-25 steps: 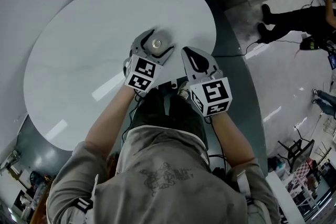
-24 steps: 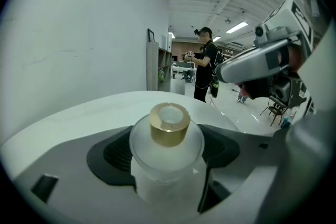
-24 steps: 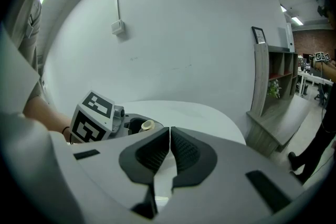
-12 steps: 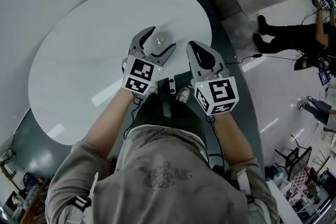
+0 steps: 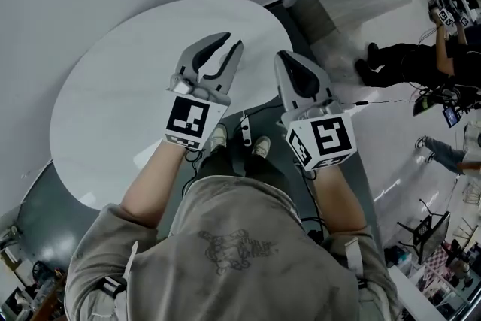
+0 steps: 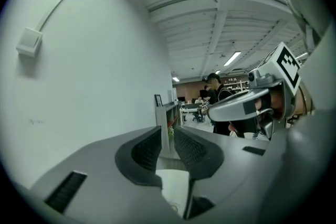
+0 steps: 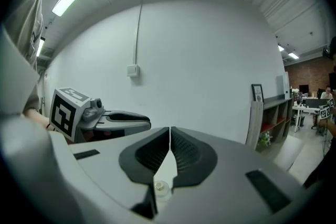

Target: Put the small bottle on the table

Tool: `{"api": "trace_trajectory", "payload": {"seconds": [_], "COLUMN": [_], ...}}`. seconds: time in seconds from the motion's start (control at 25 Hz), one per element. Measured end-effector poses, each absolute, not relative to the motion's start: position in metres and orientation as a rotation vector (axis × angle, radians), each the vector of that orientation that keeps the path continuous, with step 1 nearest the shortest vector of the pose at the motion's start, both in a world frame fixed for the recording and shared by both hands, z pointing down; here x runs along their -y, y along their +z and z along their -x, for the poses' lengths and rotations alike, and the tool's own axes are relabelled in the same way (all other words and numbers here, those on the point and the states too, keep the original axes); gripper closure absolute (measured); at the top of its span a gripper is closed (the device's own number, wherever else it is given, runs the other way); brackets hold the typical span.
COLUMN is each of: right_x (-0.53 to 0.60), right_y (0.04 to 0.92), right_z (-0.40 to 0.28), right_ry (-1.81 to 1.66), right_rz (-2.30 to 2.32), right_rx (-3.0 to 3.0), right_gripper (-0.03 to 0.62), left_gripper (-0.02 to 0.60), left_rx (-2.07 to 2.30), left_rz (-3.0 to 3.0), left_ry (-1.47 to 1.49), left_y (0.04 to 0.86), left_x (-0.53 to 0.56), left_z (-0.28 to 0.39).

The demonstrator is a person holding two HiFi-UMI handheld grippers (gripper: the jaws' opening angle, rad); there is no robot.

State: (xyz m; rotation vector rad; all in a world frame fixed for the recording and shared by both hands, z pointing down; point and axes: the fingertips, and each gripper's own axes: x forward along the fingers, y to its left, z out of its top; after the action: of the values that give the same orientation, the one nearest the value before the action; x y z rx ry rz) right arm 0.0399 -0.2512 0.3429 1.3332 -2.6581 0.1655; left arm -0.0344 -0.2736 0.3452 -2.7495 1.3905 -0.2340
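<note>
Head view: L hand-held gripper (image 5: 231,43) and R hand-held gripper (image 5: 283,58) side by side, apart, both above round white tabletop (image 5: 113,109). Left gripper view: jaws at narrow gap, just been closing, nothing btwn them. Right gripper view: jaws tip to tip, empty. Small bottle (image 7: 160,186) seen thru gap under them, standing on tabletop, not gripped

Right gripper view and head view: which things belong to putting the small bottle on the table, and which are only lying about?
Job in hand:
- small bottle, seen below the right gripper's fingers
- white table under it

Only around:
- shelf unit
- wall box
- bystander
</note>
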Motion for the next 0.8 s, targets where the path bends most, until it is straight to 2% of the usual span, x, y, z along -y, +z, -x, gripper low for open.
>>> {"api": "trace_trajectory", "payload": {"seconds": [0.32,0.56,0.8], "right_x": [0.225,0.198,0.179], "right_y": [0.251,0.208,0.191], "right_z": [-0.048,-0.058,-0.063], "right_ry": [0.002,-0.257,-0.252], "right_rz": [-1.398,-1.453,-1.431], "right_rx": [2.762,2.710,2.796], "right_gripper": [0.563,0.563,0.563], "left_gripper": [0.548,0.555,0.557], "left_rx": [-1.362,-1.315,-1.322], "left_rz": [2.701,2.687,2.616], "left_ry": [-0.044,0.048,0.040], "left_y": [0.271,0.241,0.223], "left_x": [0.256,0.234,0.209], "left_z": [0.038,0.037,0.044]}}
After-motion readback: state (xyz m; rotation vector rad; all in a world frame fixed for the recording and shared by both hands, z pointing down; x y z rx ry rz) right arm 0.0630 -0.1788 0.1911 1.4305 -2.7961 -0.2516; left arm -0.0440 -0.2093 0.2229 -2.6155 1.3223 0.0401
